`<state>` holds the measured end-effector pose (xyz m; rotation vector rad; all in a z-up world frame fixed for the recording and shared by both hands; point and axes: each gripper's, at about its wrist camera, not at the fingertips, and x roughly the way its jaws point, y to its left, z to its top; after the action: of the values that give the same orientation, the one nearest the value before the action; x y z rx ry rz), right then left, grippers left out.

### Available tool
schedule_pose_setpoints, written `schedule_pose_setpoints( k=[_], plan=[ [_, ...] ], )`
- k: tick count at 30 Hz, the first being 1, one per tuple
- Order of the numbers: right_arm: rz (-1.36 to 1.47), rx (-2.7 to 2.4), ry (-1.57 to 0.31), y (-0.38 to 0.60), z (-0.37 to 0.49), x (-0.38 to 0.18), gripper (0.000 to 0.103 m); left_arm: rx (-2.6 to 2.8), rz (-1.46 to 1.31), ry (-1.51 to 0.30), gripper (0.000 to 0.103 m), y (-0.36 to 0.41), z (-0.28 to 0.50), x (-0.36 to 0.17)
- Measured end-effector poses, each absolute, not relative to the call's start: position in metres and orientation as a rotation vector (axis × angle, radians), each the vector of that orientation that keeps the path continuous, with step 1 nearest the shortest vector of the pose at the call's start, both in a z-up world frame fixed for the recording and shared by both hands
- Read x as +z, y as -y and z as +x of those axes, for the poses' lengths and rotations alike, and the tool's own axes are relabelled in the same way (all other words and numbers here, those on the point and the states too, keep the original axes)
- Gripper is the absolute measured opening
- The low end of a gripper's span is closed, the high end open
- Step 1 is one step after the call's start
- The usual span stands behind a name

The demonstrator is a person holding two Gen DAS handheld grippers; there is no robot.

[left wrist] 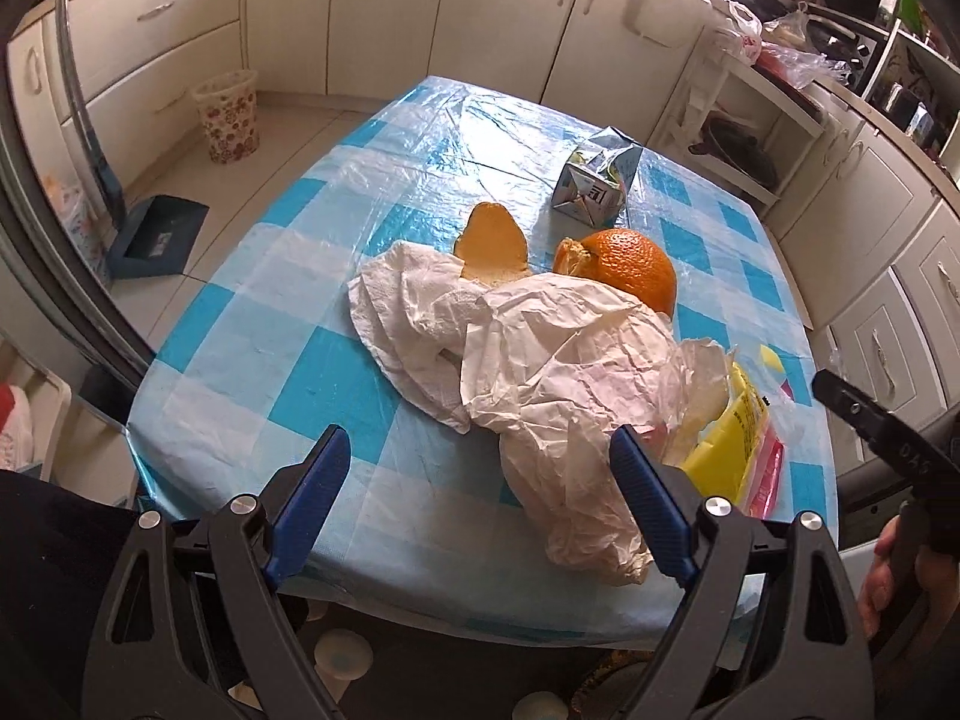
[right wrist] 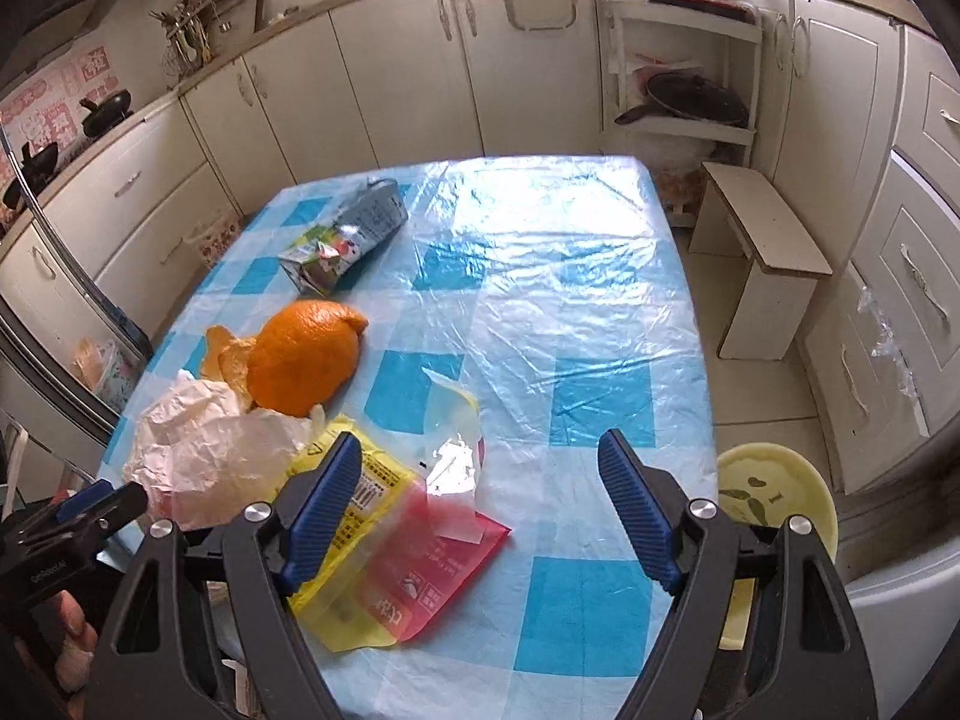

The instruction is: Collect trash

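Surface: a blue-and-white checked plastic-covered table (right wrist: pixel 570 300) is seen in both wrist views, with the trash gathered toward its near left part.
Trash, near: a crumpled white paper wrapper (left wrist: pixel 558 372) and a white paper napkin (left wrist: pixel 408 306) lie touching; a yellow-and-red printed plastic bag (right wrist: pixel 384 540) lies just beside them at the near edge.
Trash, farther: a partly peeled orange (right wrist: pixel 300 360) with a loose curved piece of orange peel (left wrist: pixel 492 240) is set behind the paper; a flattened blue-grey drink carton (right wrist: pixel 354 240) lies toward the far side.
Bin: a floral-patterned waste basket (left wrist: pixel 228 114) is seen on the floor, well apart from the surface, far left.
Left gripper (left wrist: pixel 480 480): fingers spread wide, nothing held, hovering over the near edge by the wrapper.
Right gripper (right wrist: pixel 480 480): fingers released and empty, above the plastic bag.
Progress: judged as not yet begun; no item is held.
Risks: the thin tablecloth film could be pinched together with the paper and dragged; the orange could be rolled off if nudged; the slippery bag could slide from the blue pads (right wrist: pixel 324 498); light paper could be dropped on the long carry to the basket.
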<state>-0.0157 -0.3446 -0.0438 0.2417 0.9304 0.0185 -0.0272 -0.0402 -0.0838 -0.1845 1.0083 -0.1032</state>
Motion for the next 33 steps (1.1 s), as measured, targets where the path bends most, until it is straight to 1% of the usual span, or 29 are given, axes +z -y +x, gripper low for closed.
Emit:
schedule_pose_setpoints(
  k=[3,7,8,9,10,11,12,13,15,20,21,22,23,24,25,26,28,33],
  plan=[
    [0.256,0.04,-0.953,0.341,-0.013,-0.051,0.078,-0.122,-0.195,-1.025,0.084,0.042,-0.025,-0.088],
    [0.176,0.088,-0.948,0.323,-0.021,-0.045,0.078,-0.137,-0.206,-1.035,0.084,0.045,-0.023,-0.091],
    [0.145,0.102,-0.949,0.318,-0.023,-0.045,0.079,-0.145,-0.21,-1.037,0.082,0.046,-0.022,-0.091],
    [0.119,0.114,-0.953,0.312,-0.025,-0.047,0.081,-0.152,-0.209,-1.036,0.069,0.048,-0.022,-0.091],
    [0.098,0.138,-0.959,0.307,-0.026,-0.049,0.082,-0.158,-0.198,-1.036,0.052,0.051,-0.022,-0.091],
    [0.083,0.165,-0.969,0.302,-0.028,-0.052,0.083,-0.167,-0.186,-1.037,0.044,0.053,-0.022,-0.091],
    [0.065,0.186,-0.977,0.296,-0.028,-0.055,0.083,-0.17,-0.179,-1.033,0.033,0.053,-0.022,-0.089],
    [0.044,0.203,-0.988,0.291,-0.029,-0.058,0.084,-0.168,-0.179,-1.021,0.027,0.053,-0.023,-0.087],
    [-0.004,0.217,-1.005,0.283,-0.029,-0.063,0.084,-0.165,-0.183,-0.992,0.023,0.048,-0.026,-0.08],
    [-0.039,0.22,-1.025,0.278,-0.029,-0.072,0.083,-0.17,-0.213,-0.907,0.021,0.032,-0.03,-0.058],
    [-0.029,0.225,-1.032,0.279,-0.029,-0.073,0.072,-0.167,-0.214,-0.896,0.021,0.03,-0.031,-0.056],
    [-0.018,0.229,-1.044,0.281,-0.028,-0.075,0.057,-0.168,-0.219,-0.888,0.021,0.028,-0.031,-0.054],
    [0.0,0.234,-1.055,0.284,-0.027,-0.077,0.052,-0.172,-0.223,-0.886,0.021,0.027,-0.031,-0.053],
    [0.009,0.233,-1.059,0.284,-0.026,-0.079,0.041,-0.174,-0.222,-0.885,0.021,0.027,-0.032,-0.053],
    [0.0,0.222,-1.054,0.285,-0.026,-0.078,0.012,-0.176,-0.221,-0.884,0.021,0.027,-0.032,-0.053],
    [0.005,0.224,-1.059,0.286,-0.026,-0.078,0.004,-0.179,-0.22,-0.884,0.021,0.028,-0.032,-0.053],
    [0.07,0.239,-1.06,0.293,-0.026,-0.076,0.003,-0.182,-0.222,-0.886,0.021,0.028,-0.033,-0.053],
    [0.103,0.243,-1.011,0.302,-0.03,-0.063,0.003,-0.174,-0.229,-0.892,0.021,0.028,-0.032,-0.056]
  ],
)
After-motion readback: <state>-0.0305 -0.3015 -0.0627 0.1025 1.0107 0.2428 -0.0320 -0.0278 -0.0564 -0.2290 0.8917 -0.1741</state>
